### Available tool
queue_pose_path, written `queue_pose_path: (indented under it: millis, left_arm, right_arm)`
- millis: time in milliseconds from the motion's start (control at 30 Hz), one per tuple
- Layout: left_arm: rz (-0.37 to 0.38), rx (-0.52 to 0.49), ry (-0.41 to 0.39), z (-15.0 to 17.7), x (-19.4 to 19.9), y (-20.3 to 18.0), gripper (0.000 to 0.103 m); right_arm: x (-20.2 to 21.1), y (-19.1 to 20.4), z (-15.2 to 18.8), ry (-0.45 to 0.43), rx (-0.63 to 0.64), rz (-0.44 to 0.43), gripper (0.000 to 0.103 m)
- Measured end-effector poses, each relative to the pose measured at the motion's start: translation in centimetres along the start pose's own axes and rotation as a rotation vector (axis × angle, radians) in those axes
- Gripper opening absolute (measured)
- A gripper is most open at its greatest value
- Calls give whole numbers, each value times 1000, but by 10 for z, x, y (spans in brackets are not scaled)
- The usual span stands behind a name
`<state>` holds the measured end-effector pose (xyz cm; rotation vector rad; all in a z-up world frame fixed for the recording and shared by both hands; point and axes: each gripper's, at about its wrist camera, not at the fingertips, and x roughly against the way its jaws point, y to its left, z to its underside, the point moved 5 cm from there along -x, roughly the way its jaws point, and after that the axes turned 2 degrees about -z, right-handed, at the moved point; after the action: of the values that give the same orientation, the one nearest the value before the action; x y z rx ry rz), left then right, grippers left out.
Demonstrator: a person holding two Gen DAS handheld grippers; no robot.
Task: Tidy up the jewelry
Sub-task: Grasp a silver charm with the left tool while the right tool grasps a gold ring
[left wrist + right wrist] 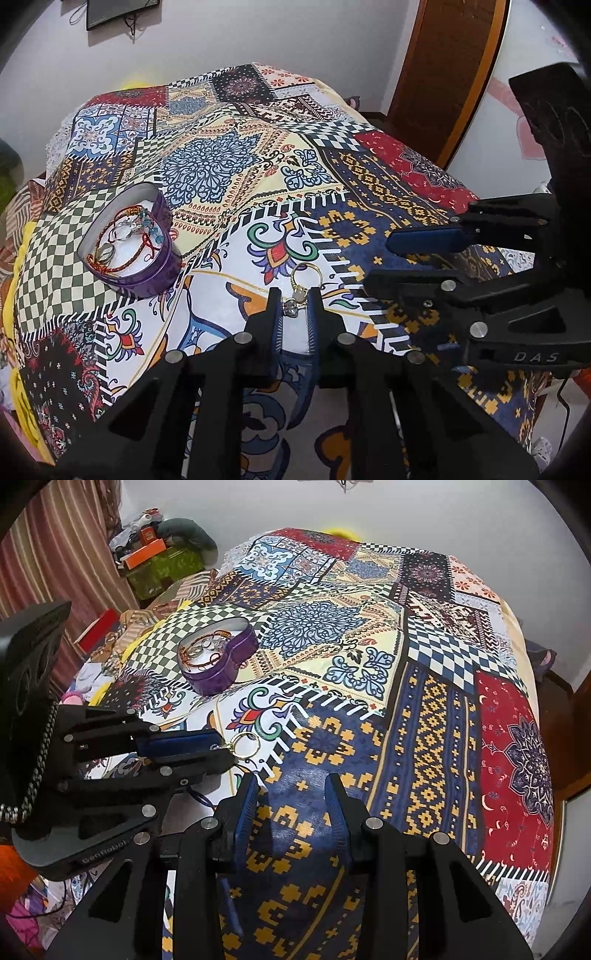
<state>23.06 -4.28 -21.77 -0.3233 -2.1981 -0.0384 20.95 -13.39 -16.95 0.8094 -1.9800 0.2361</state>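
Jewelry mostly gathered: bracelets and rings already lie in the purple heart-shaped tin [144, 254] on the bed [229, 155]. Your left gripper [293, 301] pinches a gold ring [304, 275] just above the bedspread, right of the tin. Your right gripper [290, 788] hangs wide, empty. That ring appears the last piece left.

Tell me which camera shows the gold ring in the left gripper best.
Left wrist view: the gold ring sits centred between the left gripper fingers, stone visible. The right wrist view shows only its band poking past the fingertips, stone hidden.
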Motion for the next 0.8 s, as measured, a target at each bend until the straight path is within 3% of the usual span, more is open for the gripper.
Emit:
queue_pose_path:
  millis: [433, 700, 767, 800]
  left_arm:
    - [-63, 86, -43, 15, 30, 42, 12]
    - [-74, 120, -57, 20, 39, 57, 12]
    - [-73, 124, -61, 20, 41, 56, 12]
    - [-73, 124, -63, 20, 41, 55, 12]
  right_arm:
    - [-26, 31, -16, 37, 105, 2, 34]
    - [-33, 30, -15, 52, 110, -12, 34]
    - [-33, 30, -16, 49, 104, -7, 31]
    - [-32, 29, -16, 47, 105, 1, 24]
